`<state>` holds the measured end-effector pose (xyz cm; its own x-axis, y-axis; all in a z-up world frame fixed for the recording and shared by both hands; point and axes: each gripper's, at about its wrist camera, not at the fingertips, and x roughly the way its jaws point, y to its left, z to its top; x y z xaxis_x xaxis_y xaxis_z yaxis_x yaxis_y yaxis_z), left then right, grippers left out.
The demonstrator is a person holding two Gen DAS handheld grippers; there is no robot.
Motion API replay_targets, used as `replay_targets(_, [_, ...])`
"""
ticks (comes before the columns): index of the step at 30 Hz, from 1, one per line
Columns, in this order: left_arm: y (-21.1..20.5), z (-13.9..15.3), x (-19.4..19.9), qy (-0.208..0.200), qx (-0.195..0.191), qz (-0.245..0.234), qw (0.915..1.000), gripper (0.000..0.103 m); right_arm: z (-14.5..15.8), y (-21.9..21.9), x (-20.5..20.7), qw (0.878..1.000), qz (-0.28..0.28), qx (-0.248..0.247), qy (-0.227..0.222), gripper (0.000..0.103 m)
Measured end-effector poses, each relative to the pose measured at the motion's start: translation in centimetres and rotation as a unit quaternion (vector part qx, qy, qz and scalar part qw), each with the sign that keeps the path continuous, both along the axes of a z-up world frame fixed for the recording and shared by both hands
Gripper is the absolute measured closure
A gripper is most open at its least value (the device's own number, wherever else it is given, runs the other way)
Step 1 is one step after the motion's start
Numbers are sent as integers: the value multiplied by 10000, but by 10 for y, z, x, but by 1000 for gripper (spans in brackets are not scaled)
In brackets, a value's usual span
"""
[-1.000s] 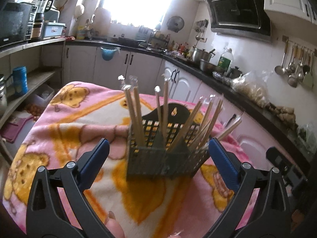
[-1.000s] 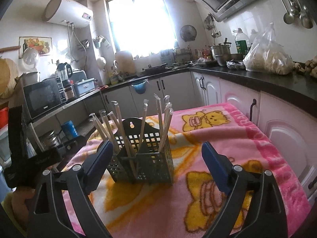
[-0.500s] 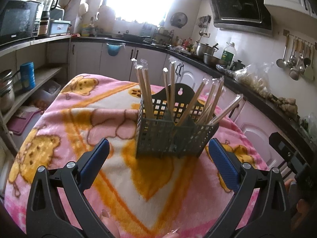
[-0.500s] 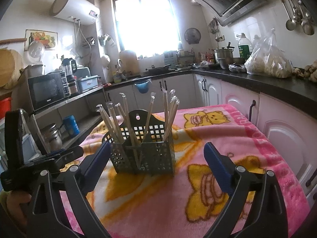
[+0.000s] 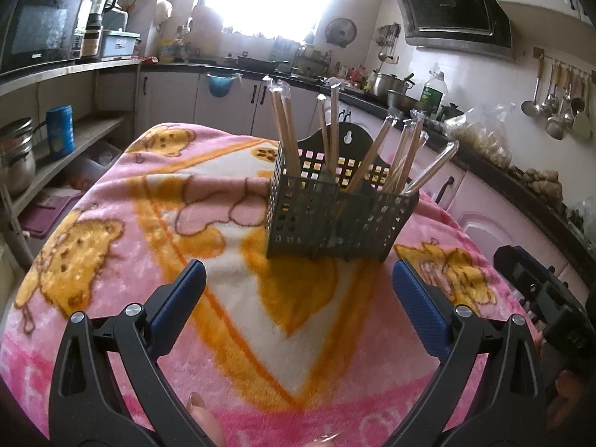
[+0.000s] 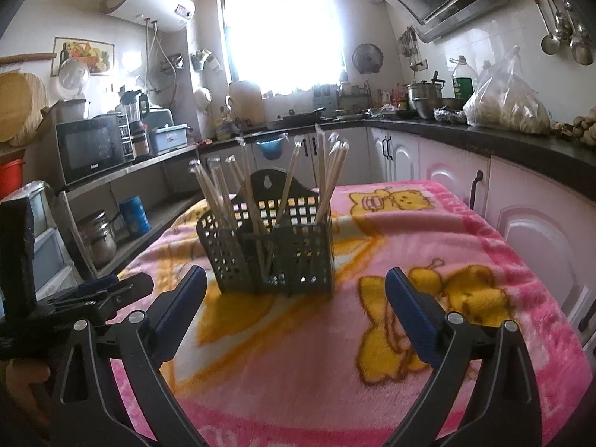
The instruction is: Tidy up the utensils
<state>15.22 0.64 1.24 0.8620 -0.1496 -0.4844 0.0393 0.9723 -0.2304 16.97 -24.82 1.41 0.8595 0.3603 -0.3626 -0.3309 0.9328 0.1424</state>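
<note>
A dark perforated utensil holder [image 5: 335, 219] [image 6: 268, 253] stands upright on the pink cartoon blanket [image 5: 111, 242] [image 6: 465, 260]. Several wrapped chopsticks [image 5: 287, 130] [image 6: 335, 171] lean in its compartments. My left gripper [image 5: 298, 283] is open, a little short of the holder, with nothing between its blue pads [image 5: 178, 298]. My right gripper [image 6: 296, 290] is open wide and empty, just short of the holder's base. The right view shows the left gripper's body [image 6: 100, 290] at the lower left, and the left view shows the right gripper's body [image 5: 540, 290] at the right edge.
The blanket-covered table sits between white cabinets [image 6: 540, 231] under a dark counter on the right and open shelves [image 5: 74, 138] with pots and a blue can on the left. Ladles [image 5: 558, 104] hang on the right wall. A fingertip [image 5: 201, 417] shows at the bottom edge.
Both grippers have drawn back from the holder and sunk lower; the holder now stands ahead of the left pads instead of between them. The right pads stand slightly wider apart.
</note>
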Motion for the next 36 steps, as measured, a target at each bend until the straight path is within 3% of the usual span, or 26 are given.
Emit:
replay_targets(9, [1, -7, -12, -270, 125, 69, 9995, 11, -16, 4, -14, 9996, -77, -41, -255, 9])
replay_targets(28, [-12, -5, -30, -1110, 458, 172, 9926, 11, -19, -4, -38, 9926, -280, -9, -1185, 6])
replay_targets(36, [-14, -14, -29, -1120, 560, 203, 9919, 11, -21, -6, -40, 9919, -333, 60, -1225, 6])
